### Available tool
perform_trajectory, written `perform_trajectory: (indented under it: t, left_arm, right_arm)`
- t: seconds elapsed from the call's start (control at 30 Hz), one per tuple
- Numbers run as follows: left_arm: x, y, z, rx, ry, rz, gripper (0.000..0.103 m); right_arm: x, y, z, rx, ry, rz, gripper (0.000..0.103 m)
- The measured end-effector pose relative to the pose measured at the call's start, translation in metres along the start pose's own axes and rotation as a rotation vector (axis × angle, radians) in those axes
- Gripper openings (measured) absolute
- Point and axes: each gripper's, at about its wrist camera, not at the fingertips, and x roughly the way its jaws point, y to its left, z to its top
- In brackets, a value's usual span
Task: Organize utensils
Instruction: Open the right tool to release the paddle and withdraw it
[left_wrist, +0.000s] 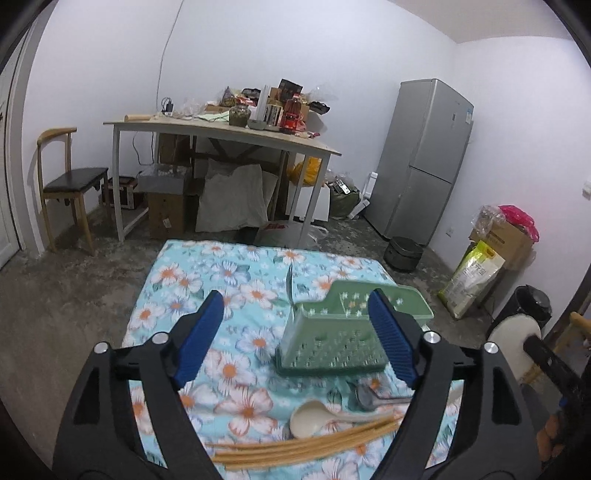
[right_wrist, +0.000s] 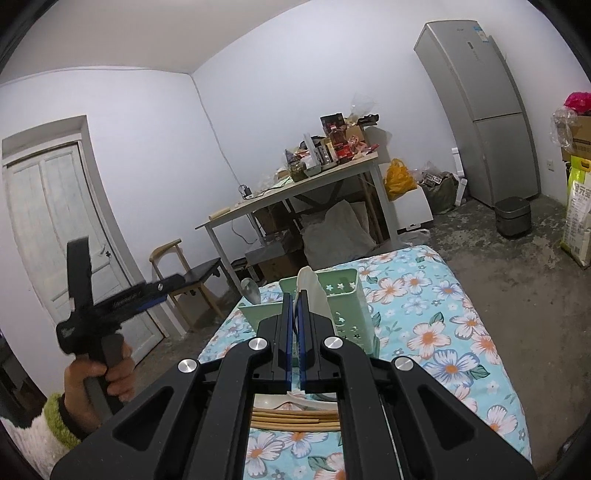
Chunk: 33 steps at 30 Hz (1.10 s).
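Observation:
A green perforated utensil holder (left_wrist: 332, 339) stands on the floral cloth; a metal utensil (left_wrist: 290, 284) sticks up from its left part. My left gripper (left_wrist: 295, 310) is open and empty, held above the cloth in front of the holder. Before it lie a cream spoon (left_wrist: 314, 419), a metal spoon (left_wrist: 364, 397) and wooden chopsticks (left_wrist: 303, 448). My right gripper (right_wrist: 294, 299) is shut on a cream spoon (right_wrist: 314, 291), held over the holder (right_wrist: 340, 299). Chopsticks (right_wrist: 291, 421) lie beneath it. The left gripper (right_wrist: 122, 295) shows at the left of the right wrist view.
The floral cloth (left_wrist: 184, 280) covers a low surface with a concrete floor around. Behind stand a cluttered table (left_wrist: 221, 129), a chair (left_wrist: 70, 184), a fridge (left_wrist: 424, 158), a dark pot (left_wrist: 402, 253) and boxes and bags (left_wrist: 491, 254).

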Motion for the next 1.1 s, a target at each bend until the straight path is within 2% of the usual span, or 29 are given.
perform_trajectory:
  t: [0.27,0.57,0.83,1.1]
  left_arm:
    - [-0.020,0.015,-0.035,-0.035,0.057,0.007,0.083]
    - [-0.031,0.033,-0.072,-0.100,0.113,0.036,0.083]
    - [-0.032,0.037,-0.104,-0.126,0.179,0.017,0.083]
    - [-0.025,0.038,-0.121,-0.123,0.217,0.005,0.084]
  right_arm:
    - [-0.006,0.020,0.002,-0.031,-0.006,0.012,0.003]
    - [-0.004,0.039,0.015,-0.063,-0.019,0.048,0.003]
    - [0.013,0.041,0.053,-0.077,-0.047,0.081,0.003]
    - [0.040,0.037,0.093,-0.096,-0.087,0.092,0.003]
